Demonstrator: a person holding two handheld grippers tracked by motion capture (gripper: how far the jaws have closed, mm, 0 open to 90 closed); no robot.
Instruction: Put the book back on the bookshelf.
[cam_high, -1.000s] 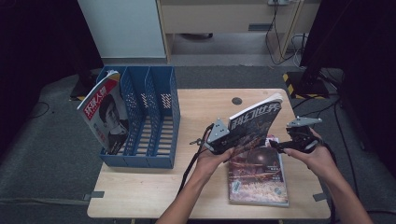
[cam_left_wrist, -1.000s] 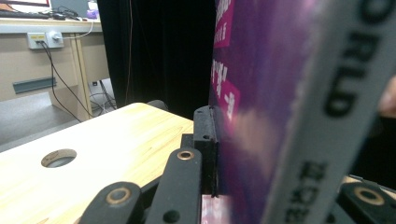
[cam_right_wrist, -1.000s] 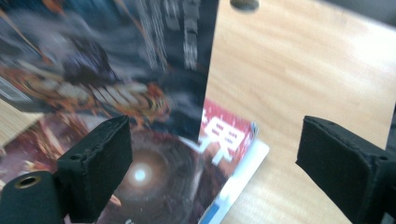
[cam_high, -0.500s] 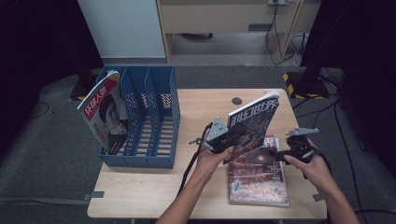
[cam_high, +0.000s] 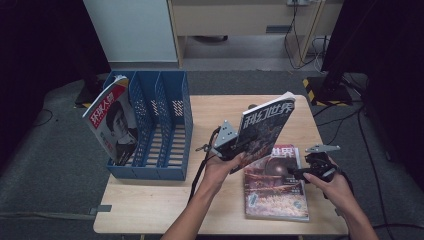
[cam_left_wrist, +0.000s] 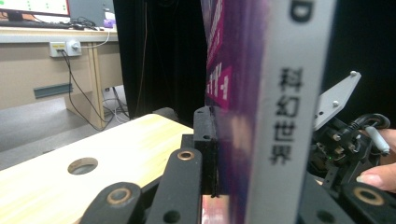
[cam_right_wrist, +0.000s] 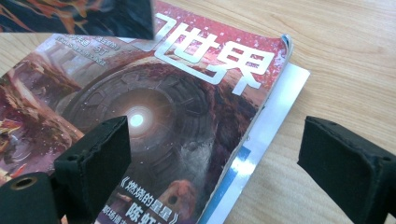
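Glossy magazine (cam_high: 265, 127) — flat, clamped in left tool (cam_high: 231, 145)

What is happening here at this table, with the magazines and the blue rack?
A person is sorting magazines. The left gripper is shut on a dark magazine, holding it upright above the wooden table. The right gripper, jaws open, hovers over the stack of magazines lying flat. The blue file rack holds one magazine in its leftmost compartment.
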